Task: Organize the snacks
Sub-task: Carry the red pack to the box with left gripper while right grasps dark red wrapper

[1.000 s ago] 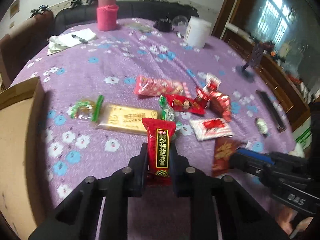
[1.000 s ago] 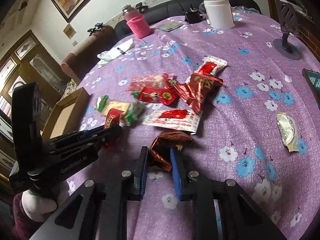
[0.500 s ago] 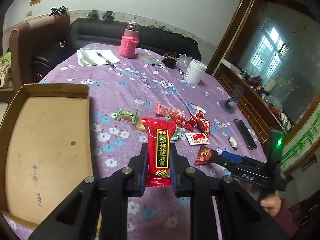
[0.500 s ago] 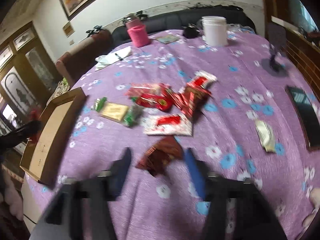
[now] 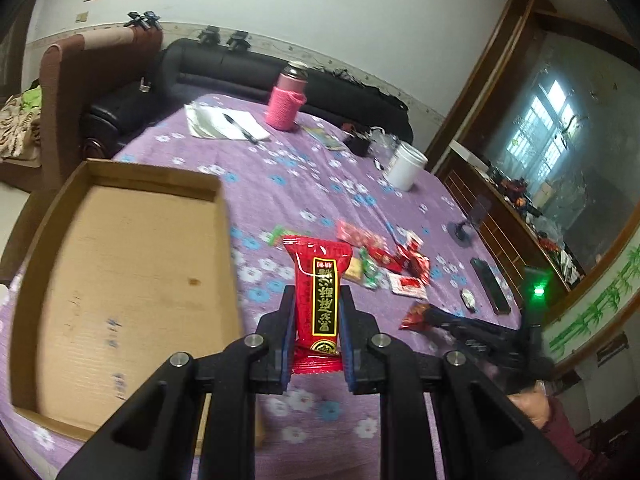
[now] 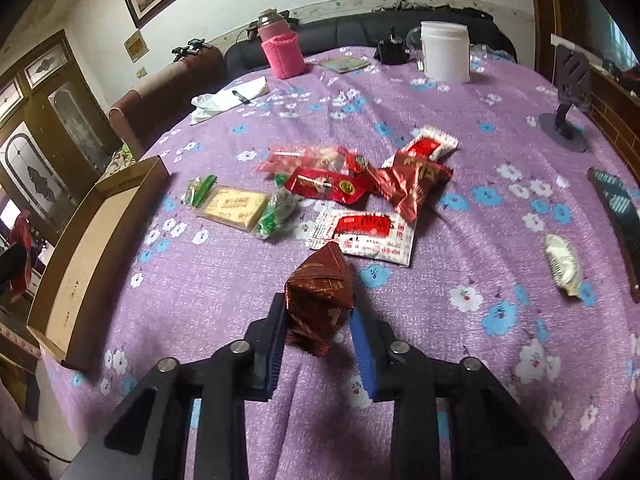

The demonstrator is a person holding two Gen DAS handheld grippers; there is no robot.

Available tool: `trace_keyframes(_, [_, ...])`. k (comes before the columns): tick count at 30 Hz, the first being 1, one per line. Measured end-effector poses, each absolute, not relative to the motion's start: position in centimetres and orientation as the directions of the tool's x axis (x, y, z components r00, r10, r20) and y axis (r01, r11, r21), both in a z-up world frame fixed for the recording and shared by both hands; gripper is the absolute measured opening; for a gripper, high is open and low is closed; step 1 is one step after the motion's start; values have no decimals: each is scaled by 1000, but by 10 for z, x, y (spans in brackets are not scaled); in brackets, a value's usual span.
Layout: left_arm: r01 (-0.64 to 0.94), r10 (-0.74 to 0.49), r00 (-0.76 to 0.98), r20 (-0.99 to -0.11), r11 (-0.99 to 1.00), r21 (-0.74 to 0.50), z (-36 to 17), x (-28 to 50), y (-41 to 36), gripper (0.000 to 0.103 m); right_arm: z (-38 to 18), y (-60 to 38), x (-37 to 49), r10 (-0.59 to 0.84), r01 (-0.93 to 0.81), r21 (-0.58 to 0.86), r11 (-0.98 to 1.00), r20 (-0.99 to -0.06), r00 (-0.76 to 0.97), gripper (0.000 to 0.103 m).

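Tablecloth [image 6: 460,128]: purple, white and blue flowers. Held snack packet [image 5: 318,300]: red, black-and-gold label. Held wrapper [image 6: 318,300]: dark maroon, gold print. Cardboard tray [image 5: 120,280]: plain brown. Flask sleeve [image 6: 282,56]: pink. Jar [image 6: 445,56]: white.

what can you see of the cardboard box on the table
The cardboard box is a shallow, open tray of plain brown corrugated board with low upright walls and no lid. Its floor shows a small dark spot and faint bluish marks, and nothing lies in it. It sits flat on the purple flowered tablecloth at the table's edge, apart from the snack pile. No gripper touches it; in the right wrist view only its side wall and part of its floor show.
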State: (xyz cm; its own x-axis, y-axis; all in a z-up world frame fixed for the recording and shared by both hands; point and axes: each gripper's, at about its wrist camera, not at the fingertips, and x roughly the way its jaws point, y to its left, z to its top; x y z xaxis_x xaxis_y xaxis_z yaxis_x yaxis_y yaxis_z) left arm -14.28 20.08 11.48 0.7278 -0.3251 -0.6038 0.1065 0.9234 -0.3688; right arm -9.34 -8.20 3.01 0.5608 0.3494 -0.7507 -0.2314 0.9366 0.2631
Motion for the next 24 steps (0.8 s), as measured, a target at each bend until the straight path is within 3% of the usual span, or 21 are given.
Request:
trace_keyframes(1, [98, -317, 732, -603, 925, -368, 117, -142, 208, 18, 37, -82, -95, 357, -233, 272, 934, -743, 566, 7])
trace_keyframes(9, [27, -248, 769, -589, 933, -358, 135, -134, 269, 18, 102, -61, -95, 424, -310, 290, 905, -664, 616, 7])
trace_keyframes(13, [6, -240, 770, -591, 929, -369, 132, -137, 287, 18, 104, -60, -95, 398, -313, 255, 915, -701, 593, 7])
trace_keyframes(15, [8, -254, 767, -589, 922, -387, 126, -138, 292, 18, 91, -69, -99, 361, -272, 244, 931, -732, 577, 18])
trace_keyframes(17, [11, -271, 760, -590, 914, -404, 120, -137, 292, 18, 73, -80, -106, 311, -210, 232, 950, -767, 562, 76])
trace_keyframes(18, [14, -282, 754, -593, 910, -415, 116, -135, 292, 18, 65, -85, -109, 297, -184, 233, 955, -768, 567, 81])
trace_keyframes(24, [30, -317, 726, -610, 901, -433, 104, -133, 273, 18, 33, -81, -92, 235, -121, 202, 972, -792, 563, 81])
